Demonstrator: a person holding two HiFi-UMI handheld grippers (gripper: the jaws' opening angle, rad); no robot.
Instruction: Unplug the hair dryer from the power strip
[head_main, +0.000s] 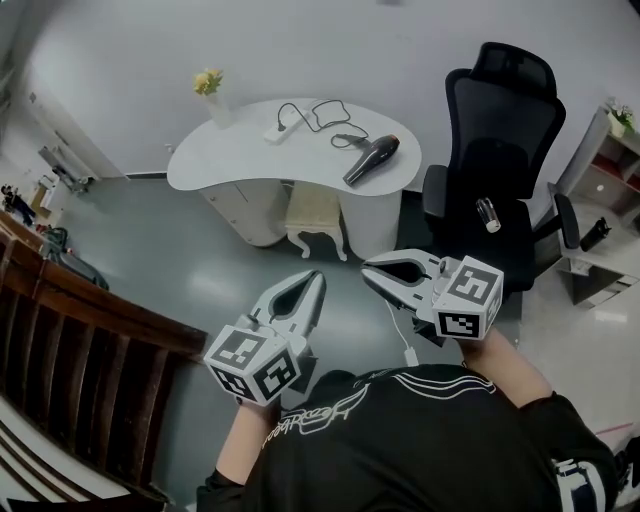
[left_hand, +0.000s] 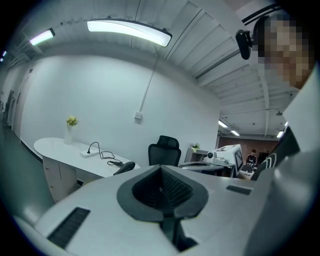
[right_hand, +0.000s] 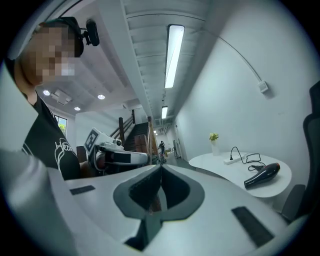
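- The left claw (head_main: 314, 278) is held close in front of the person's black shirt (head_main: 420, 440). Its two jaws are pressed together with nothing between them, and the left gripper view shows the tips meeting.
- The right claw (head_main: 370, 268) is just to its right, with its jaws also together and empty.
- Both claws are well apart from the white bench (head_main: 230, 165), which stands far across the grey floor.
- The black hair dryer (head_main: 372, 160) lies on its side at the right end of the bench.
- Its black cord (head_main: 322, 112) loops along the far side of the bench to the white power strip (head_main: 277, 131), where the plug sits in a socket.
- A vase (head_main: 212, 100) with yellow flowers stands at the far left of the bench.
- A black office chair (head_main: 500, 130) stands to the right of the bench.
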